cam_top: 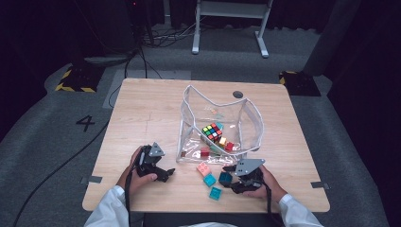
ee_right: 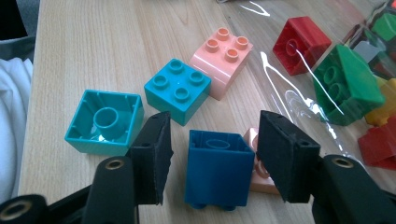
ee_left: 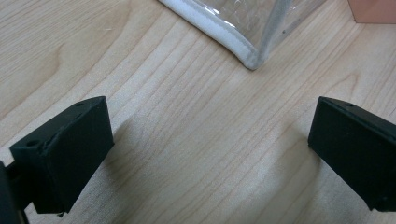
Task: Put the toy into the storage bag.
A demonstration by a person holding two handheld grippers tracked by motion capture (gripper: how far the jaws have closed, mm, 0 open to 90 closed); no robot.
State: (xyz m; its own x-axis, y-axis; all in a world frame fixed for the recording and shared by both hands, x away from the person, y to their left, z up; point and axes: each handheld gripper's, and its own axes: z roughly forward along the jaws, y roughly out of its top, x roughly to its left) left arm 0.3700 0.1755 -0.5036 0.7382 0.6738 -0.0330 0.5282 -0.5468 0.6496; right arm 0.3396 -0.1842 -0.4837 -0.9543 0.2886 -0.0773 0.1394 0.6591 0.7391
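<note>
My right gripper (ee_right: 215, 135) stands open around a dark blue brick (ee_right: 218, 172) that lies upside down on the table; a gap shows at the left pad. In the high view the blue brick (cam_top: 225, 178) sits at the right gripper (cam_top: 230, 177), just in front of a clear bag (cam_top: 189, 101). Close by lie an overturned teal brick (ee_right: 103, 122), a teal brick (ee_right: 180, 89) with its studs up and a pink brick (ee_right: 223, 55). My left gripper (ee_left: 210, 135) is wide open over bare wood near the bag's corner (ee_left: 243, 51). It rests at the left front of the table (cam_top: 166, 174).
Inside the clear bag are a colour cube (cam_top: 212, 132), a red brick (ee_right: 301, 44), a green brick (ee_right: 348, 86) and other small bricks. Another pink piece (ee_right: 261, 179) lies behind the blue brick. The wooden table (cam_top: 142, 113) has bare room at left and back.
</note>
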